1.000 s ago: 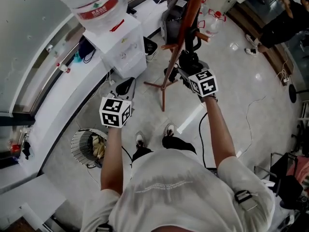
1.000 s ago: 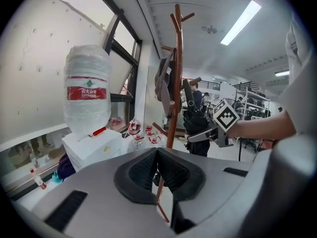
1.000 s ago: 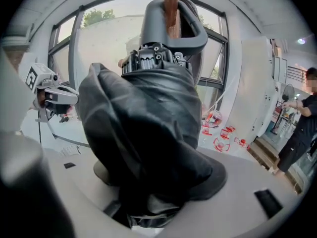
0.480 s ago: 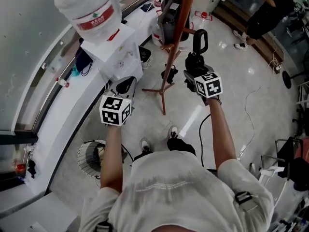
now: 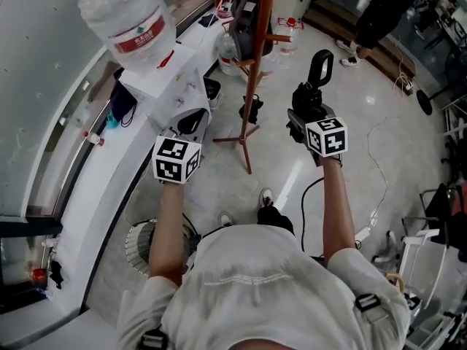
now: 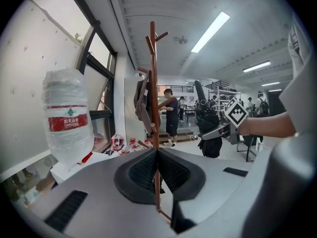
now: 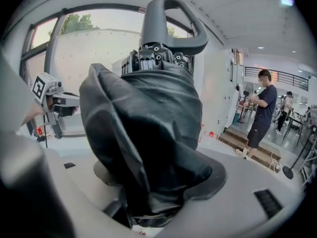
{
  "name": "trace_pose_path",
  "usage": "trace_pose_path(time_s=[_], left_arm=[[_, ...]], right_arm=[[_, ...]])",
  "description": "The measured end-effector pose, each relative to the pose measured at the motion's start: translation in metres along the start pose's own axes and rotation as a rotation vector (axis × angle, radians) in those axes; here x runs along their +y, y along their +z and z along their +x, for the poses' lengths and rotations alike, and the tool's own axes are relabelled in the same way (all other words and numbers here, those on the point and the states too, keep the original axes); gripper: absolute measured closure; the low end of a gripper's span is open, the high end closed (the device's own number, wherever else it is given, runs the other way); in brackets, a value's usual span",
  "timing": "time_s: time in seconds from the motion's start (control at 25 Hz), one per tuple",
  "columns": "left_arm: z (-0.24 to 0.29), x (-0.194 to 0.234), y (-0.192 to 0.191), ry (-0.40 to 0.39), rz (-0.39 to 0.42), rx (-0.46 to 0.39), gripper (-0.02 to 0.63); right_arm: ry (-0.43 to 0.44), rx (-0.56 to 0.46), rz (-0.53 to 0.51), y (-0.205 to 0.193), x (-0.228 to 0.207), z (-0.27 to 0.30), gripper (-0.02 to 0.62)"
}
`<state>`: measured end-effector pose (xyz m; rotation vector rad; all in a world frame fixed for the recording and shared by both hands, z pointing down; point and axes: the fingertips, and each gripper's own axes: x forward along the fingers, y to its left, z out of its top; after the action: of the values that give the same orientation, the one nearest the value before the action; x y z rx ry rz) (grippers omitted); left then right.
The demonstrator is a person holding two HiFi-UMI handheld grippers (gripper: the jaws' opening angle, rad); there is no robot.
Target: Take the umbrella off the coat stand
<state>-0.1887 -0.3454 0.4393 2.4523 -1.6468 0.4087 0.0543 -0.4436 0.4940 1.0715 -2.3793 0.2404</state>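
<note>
Since 1 second ago the right gripper [image 5: 305, 108] has carried the umbrella [image 7: 148, 118] up and rightward off the coat stand [image 5: 257, 64]. It was against the pole then, and now bare floor [image 5: 284, 148] shows between them. The left gripper [image 5: 191, 125] has risen slightly too.

Nearest us, at our left, a wire basket [image 5: 137, 243] sits against the white ledge [image 5: 95, 166]. To our right the glossy pale floor lies open.

The left gripper's 2 jaws are pressed together with nothing between them. It hangs just beside the white water dispenser [image 5: 175, 86] and its clear plastic bottle [image 5: 130, 20].

The right gripper's jaws pinch the folded umbrella around its black, crinkled fabric. The hard looped handle stands up beyond them. The umbrella is to the right of the stand and touches none of its pegs.

The stand is a slim reddish-brown pole with angled pegs and splayed feet. A dark bag [image 5: 244, 20] hangs on its far side.

Farther off, a person [image 5: 379, 6] in dark clothes stands by a step.
</note>
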Motion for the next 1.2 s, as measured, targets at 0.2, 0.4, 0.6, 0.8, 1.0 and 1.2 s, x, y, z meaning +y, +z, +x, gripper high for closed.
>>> trace_pose_path(time_s=[0.2, 0.4, 0.6, 0.8, 1.0, 1.2], left_arm=[[-0.009, -0.013, 0.017, -0.026, 0.051, -0.042, 0.591], [-0.018, -0.034, 0.026, -0.062, 0.069, -0.077, 0.591], [-0.026, -0.057, 0.031, -0.088, 0.103, -0.091, 0.591], [-0.034, -0.076, 0.037, -0.112, 0.145, -0.108, 0.591], [-0.044, -0.09, 0.043, -0.123, 0.164, -0.13, 0.591], [-0.051, -0.1, 0.048, -0.135, 0.16, -0.154, 0.591]], right_arm=[[-0.038, -0.049, 0.024, 0.003, 0.007, -0.049, 0.288], [-0.087, -0.076, 0.012, 0.001, 0.016, -0.1, 0.29], [-0.143, -0.101, 0.035, -0.004, 0.02, -0.142, 0.291], [-0.178, -0.126, 0.041, -0.009, 0.026, -0.173, 0.291], [-0.19, -0.131, 0.028, -0.015, 0.037, -0.194, 0.291], [-0.208, -0.145, 0.002, -0.015, 0.048, -0.207, 0.291]])
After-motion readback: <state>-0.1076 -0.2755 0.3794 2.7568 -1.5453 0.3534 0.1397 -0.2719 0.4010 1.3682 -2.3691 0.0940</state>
